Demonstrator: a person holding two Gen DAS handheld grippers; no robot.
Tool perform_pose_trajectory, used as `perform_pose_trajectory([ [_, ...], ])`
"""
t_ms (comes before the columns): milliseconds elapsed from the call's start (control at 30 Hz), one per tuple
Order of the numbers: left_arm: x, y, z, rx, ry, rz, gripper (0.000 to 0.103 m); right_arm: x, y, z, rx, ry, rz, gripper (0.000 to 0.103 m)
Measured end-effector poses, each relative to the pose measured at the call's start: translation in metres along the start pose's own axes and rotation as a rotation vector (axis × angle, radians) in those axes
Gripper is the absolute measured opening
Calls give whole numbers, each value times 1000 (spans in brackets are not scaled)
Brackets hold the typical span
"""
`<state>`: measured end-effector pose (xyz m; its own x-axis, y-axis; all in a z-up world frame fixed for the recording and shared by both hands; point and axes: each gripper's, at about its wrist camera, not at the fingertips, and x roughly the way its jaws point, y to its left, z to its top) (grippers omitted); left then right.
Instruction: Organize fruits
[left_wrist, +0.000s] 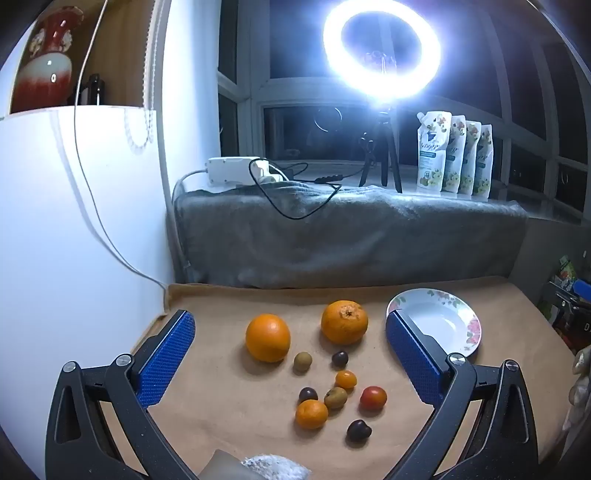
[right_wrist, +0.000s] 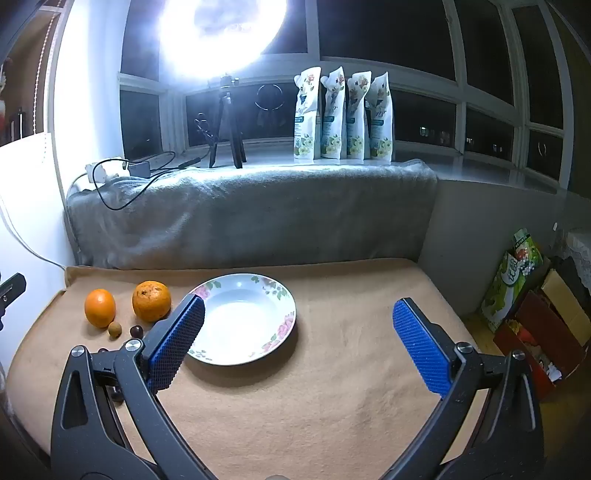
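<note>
Two large oranges (left_wrist: 267, 337) (left_wrist: 344, 322) lie on the tan cloth, with several small fruits in front: a small mandarin (left_wrist: 311, 414), a red tomato (left_wrist: 373, 398), dark plums (left_wrist: 358, 430) and brownish longans (left_wrist: 302, 361). An empty white floral plate (left_wrist: 443, 317) sits to their right; it also shows in the right wrist view (right_wrist: 255, 295). My left gripper (left_wrist: 291, 326) is open above the fruits, holding nothing. My right gripper (right_wrist: 299, 314) is open and empty, its left finger (right_wrist: 177, 341) over the plate's near left rim. The oranges (right_wrist: 100, 307) (right_wrist: 151, 300) show left of the plate.
A grey blanket (left_wrist: 351, 236) covers the sill behind the table, bearing a ring light on a tripod (left_wrist: 382, 155), a power strip with cables (left_wrist: 240, 170) and several refill pouches (right_wrist: 343, 118). A white cabinet (left_wrist: 74, 221) stands left. Boxes and bags (right_wrist: 532, 295) sit on the floor right.
</note>
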<state>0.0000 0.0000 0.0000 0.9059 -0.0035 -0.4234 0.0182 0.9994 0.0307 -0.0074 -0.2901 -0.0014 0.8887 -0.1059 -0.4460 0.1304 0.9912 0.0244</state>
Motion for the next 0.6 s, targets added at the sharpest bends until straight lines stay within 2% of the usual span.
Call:
perform_pose_trajectory([
  [600, 2, 6, -6, -35, -7, 16, 102, -4, 1, -1, -11, -21, -20, 103],
])
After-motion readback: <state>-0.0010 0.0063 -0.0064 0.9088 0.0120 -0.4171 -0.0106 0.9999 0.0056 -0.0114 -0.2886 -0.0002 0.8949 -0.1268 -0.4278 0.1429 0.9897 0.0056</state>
